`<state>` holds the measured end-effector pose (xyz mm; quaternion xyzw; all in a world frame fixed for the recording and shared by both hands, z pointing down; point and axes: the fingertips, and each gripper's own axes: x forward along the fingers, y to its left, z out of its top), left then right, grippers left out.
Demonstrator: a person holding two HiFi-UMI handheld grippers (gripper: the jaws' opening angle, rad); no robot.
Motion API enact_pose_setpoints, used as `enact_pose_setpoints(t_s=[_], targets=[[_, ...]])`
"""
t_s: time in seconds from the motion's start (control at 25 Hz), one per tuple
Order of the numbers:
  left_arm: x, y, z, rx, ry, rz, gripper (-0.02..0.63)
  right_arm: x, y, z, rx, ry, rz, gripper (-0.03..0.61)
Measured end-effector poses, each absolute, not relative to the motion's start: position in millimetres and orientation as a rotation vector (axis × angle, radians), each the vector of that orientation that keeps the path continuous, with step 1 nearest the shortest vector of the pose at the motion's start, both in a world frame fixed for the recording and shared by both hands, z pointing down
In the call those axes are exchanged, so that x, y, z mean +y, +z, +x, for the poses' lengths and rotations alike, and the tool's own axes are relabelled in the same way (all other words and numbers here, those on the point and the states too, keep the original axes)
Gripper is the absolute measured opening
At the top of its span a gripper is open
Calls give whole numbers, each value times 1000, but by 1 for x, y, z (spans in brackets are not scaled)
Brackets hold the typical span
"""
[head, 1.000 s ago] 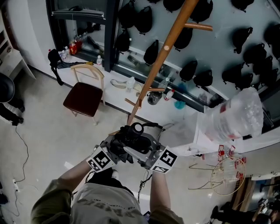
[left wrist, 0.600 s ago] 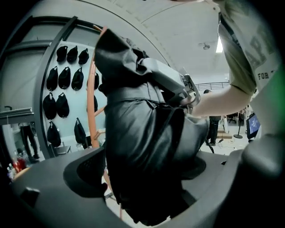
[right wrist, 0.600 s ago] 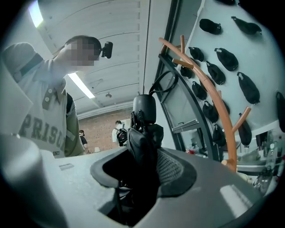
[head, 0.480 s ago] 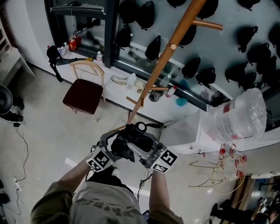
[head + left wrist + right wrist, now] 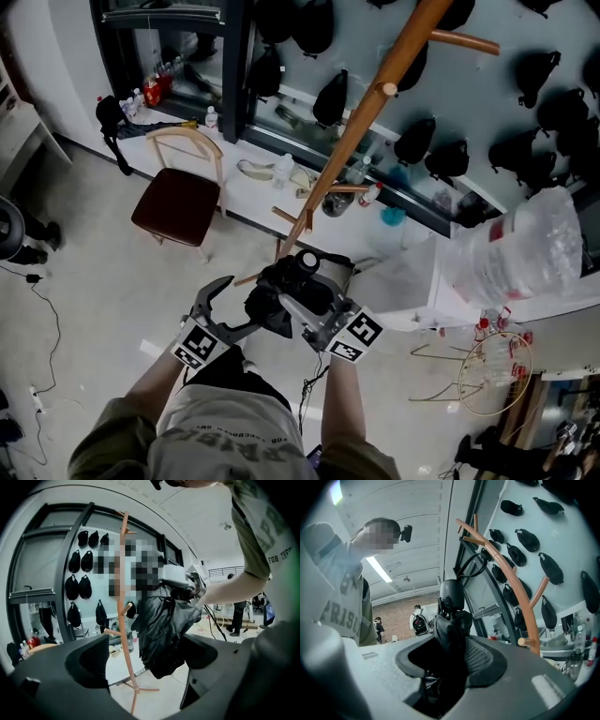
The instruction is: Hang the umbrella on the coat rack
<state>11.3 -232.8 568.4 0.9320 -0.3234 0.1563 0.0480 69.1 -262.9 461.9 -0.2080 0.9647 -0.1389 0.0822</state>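
Showing right tongs (image 5: 450,663) prob. clamping umbrella (image 5: 451,603): right gripper view, not head view.

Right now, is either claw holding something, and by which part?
The right claw, jaws just closing tighter, grips the folded black umbrella on its bunched fabric just below the handle. The left claw, jaws just opened wide, holds nothing.
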Motion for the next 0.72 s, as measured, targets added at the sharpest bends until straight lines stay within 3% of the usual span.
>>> enact_pose_setpoints(t_s=[0.72], targets=[[-278, 657, -18, -1095, 386, 2914, 458, -324, 578, 66, 3002, -264, -674, 184]])
